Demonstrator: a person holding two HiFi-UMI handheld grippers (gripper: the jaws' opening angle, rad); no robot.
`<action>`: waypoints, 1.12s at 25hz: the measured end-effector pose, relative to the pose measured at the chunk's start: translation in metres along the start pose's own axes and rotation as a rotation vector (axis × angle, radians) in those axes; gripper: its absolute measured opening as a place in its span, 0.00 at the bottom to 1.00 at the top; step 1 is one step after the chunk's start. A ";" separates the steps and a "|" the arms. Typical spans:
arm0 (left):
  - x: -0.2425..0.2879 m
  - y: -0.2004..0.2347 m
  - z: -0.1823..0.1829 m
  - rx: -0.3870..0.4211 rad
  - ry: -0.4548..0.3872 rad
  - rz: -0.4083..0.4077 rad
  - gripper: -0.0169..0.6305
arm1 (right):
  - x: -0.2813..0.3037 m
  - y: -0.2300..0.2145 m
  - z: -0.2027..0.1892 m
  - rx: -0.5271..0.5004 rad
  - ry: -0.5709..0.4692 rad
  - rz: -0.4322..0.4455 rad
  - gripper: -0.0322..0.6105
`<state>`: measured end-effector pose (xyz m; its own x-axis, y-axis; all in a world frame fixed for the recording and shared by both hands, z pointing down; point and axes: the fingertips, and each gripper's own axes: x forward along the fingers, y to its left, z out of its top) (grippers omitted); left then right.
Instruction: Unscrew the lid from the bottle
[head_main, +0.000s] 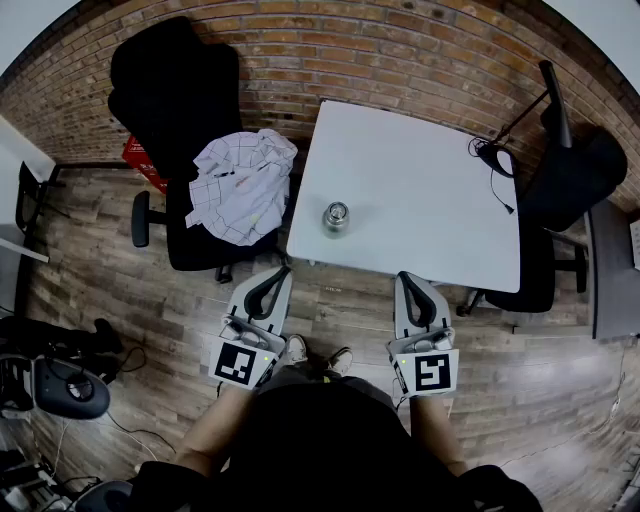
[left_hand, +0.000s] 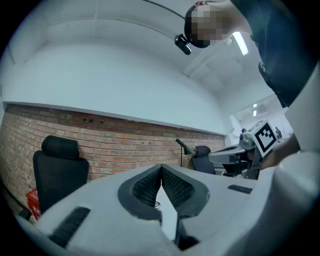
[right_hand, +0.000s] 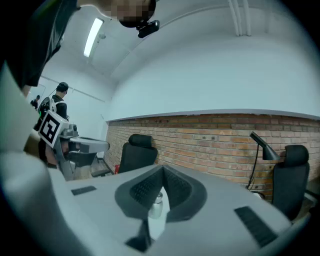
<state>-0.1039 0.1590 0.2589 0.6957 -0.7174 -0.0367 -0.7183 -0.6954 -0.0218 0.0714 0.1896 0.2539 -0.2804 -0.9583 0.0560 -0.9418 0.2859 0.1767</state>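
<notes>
left chair: black office chair (head_main: 175, 90) stands left of the table, with a checked cloth (head_main: 245, 180) heaped on its seat. It's not part of the job, so ignore it.
left claw: left claw (head_main: 281, 272) is low, on your side of the table edge and over the floor (head_main: 340, 305), tips pointing at the table. Its own view shows the pads pressed tight together with nothing between them (left_hand: 161, 172). Reads as a parked ready pose, not a grasp.
bottle: steel bottle (head_main: 335, 217) stands upright near the table's near-left corner. The lid (head_main: 336, 211) looks seated. It's well apart from both claws and sits between their lines, a bit closer to the left one.
right claw: right claw (head_main: 405, 276) mirrors the left, low and just short of the near table edge. Its pads are fully closed and empty (right_hand: 162, 172). The bottle shows in line just past its tips (right_hand: 157, 206), so this claw is already aimed at it.
table: white table (head_main: 420, 170) is bare around the bottle, so both sides are open for approach.
lamp: black desk lamp (head_main: 545, 95) and its cable (head_main: 500, 185) sit at the far-right corner, out of your reach path.
next, my read: unscrewing hasn't started. You'll need both claws opened, one clamping the body so it can't spin and the other on the lid.
</notes>
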 end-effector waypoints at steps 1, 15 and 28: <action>0.001 0.000 0.002 -0.001 -0.004 0.002 0.06 | 0.000 0.000 0.001 0.000 -0.004 0.007 0.07; -0.027 -0.006 0.012 0.026 -0.007 0.097 0.06 | -0.013 0.001 -0.014 0.077 -0.028 0.097 0.07; 0.021 0.045 -0.013 0.008 -0.020 0.075 0.06 | 0.038 -0.010 -0.032 0.129 0.039 0.109 0.07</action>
<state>-0.1221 0.1120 0.2704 0.6399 -0.7663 -0.0580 -0.7683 -0.6396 -0.0264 0.0764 0.1506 0.2860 -0.3769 -0.9201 0.1065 -0.9230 0.3827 0.0401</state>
